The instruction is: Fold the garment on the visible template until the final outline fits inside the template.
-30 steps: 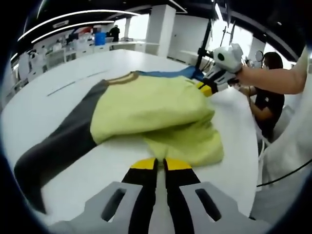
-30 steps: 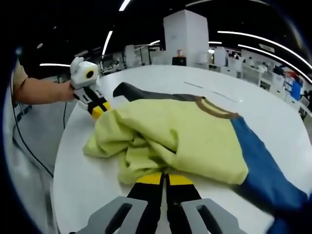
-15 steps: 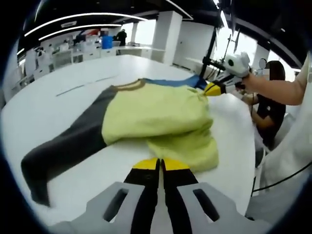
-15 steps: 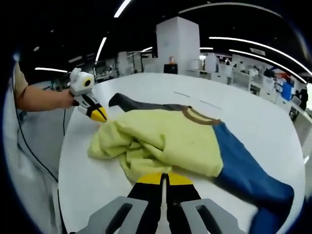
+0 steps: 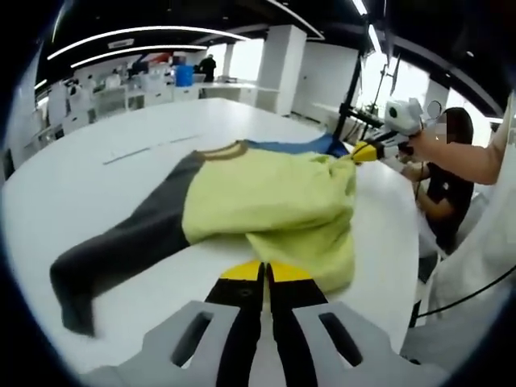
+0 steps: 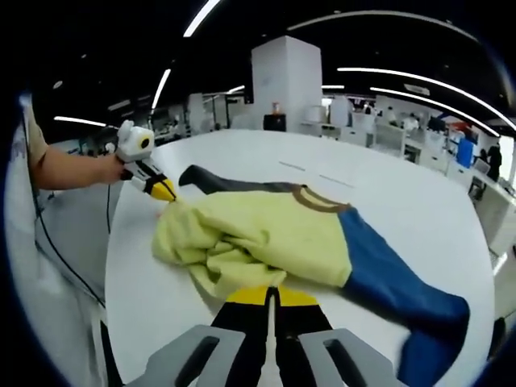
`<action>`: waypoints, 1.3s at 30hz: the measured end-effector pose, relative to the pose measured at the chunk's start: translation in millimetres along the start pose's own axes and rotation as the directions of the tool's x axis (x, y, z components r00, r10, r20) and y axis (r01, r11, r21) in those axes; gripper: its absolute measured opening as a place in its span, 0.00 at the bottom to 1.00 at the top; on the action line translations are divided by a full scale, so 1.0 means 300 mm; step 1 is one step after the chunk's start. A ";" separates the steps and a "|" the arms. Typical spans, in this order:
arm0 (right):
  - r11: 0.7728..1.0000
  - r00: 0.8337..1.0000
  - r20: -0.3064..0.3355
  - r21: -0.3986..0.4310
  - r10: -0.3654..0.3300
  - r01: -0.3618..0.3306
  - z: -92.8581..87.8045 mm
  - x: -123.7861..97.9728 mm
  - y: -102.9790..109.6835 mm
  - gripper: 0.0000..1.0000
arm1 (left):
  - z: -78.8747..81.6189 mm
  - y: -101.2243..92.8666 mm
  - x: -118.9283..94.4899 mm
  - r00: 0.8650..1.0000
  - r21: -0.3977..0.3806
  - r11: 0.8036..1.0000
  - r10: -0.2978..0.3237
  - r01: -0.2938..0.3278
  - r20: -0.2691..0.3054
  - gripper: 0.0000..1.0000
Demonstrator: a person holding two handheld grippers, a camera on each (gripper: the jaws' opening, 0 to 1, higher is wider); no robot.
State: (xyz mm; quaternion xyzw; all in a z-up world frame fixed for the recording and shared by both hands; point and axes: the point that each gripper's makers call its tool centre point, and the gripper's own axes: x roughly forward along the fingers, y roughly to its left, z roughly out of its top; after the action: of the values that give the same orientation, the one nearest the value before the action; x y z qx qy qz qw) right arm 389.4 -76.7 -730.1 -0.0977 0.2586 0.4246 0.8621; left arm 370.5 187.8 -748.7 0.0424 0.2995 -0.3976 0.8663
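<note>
- Yellow-green knit body of the sweater [image 5: 266, 197], bunched and folded over itself, lying on the white counter [image 5: 97, 173]; brown collar [image 5: 222, 150] at its far edge in the left gripper view.
- Dark grey sleeve [image 5: 121, 246] stretched flat across the counter toward the left of the left gripper view; blue sleeve [image 6: 395, 282] stretched toward the lower right of the right gripper view.
- Left claw [image 5: 266, 274]: black jaws with yellow tips pressed together, nothing between them, near the folded hem and not touching it. In the right gripper view the same claw [image 6: 164, 191] hangs at the sweater's far corner, held by a hand [image 6: 109, 169].
- Right claw [image 6: 270, 297]: jaws closed and empty, tips just beside the sweater's near fold. In the left gripper view it [image 5: 364, 151] sits at the far corner of the sweater; contact cannot be told.
- Seated person in black [image 5: 443, 181] beyond the counter's edge.
- Office desks [image 5: 137, 85] and a white pillar [image 6: 284, 81] in the background.
</note>
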 end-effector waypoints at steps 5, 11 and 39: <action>1.000 1.000 0.011 0.021 -0.011 0.011 0.007 -0.029 -0.005 0.00 | 0.014 -0.002 -0.015 1.000 0.004 1.000 0.006 -0.006 0.009 0.00; 0.999 0.999 0.022 0.033 -0.030 0.029 0.020 -0.074 -0.014 0.00 | 0.022 0.007 -0.043 1.000 0.002 1.000 0.018 -0.018 0.019 0.00; 0.997 0.997 0.042 0.031 -0.067 0.066 -0.008 -0.266 0.057 0.00 | 0.041 -0.088 -0.115 0.999 0.033 0.999 0.004 -0.005 0.032 0.00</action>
State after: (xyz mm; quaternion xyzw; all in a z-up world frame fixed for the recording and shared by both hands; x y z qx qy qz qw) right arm 334.8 -121.2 -688.9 -0.0843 0.2429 0.3938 0.8825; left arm 340.3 188.8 -715.2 0.0510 0.2791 -0.4012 0.8710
